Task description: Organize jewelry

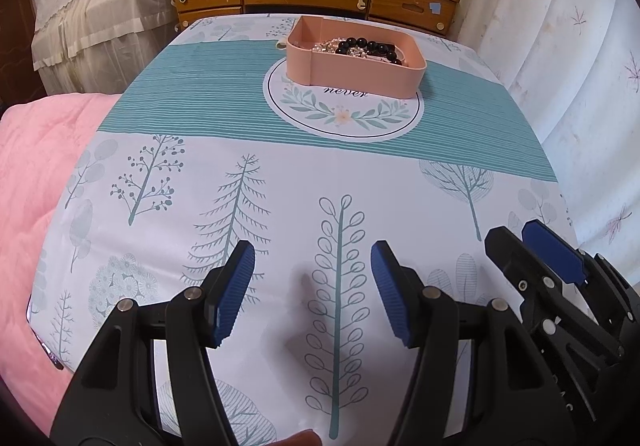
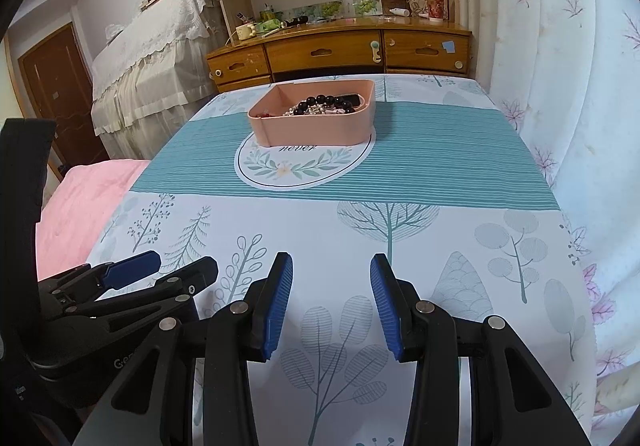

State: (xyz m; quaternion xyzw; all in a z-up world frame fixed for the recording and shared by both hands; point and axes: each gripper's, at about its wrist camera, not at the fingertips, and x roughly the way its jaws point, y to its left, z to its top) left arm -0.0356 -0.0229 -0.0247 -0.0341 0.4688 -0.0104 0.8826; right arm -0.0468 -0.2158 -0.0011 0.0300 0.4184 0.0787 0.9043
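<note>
A: What fills most of both views?

B: A table under a cloth (image 1: 280,174) printed with pale trees, crossed by a teal striped band. On the band lies a white round emblem (image 1: 344,106) with a leaf wreath and the word "never".

A: And around the table?

B: A pink blanket (image 1: 36,182) at its left edge, a white curtain (image 2: 560,86) with leaf prints at its right. Beyond the far edge stands a wooden desk (image 2: 340,46) with drawers, its top cluttered with small items, shelves above it. To the left of the desk is furniture draped in lace.

A: Where is the jewelry?

B: In a pink tray (image 1: 356,76) at the far middle of the table, standing on the upper part of the emblem. A string of black beads (image 1: 370,46) lies on a tangle of pale, silvery pieces; single items in the tangle are too small to tell apart.

A: The tools?

B: The left gripper (image 1: 312,270) hangs over the near part of the cloth, its blue pads apart, nothing between them. The right gripper (image 2: 331,282) is just beside it, jaws also apart and empty, with a narrower gap. Both are well apart from the tray. Each shows at the edge of the other's view.
</note>
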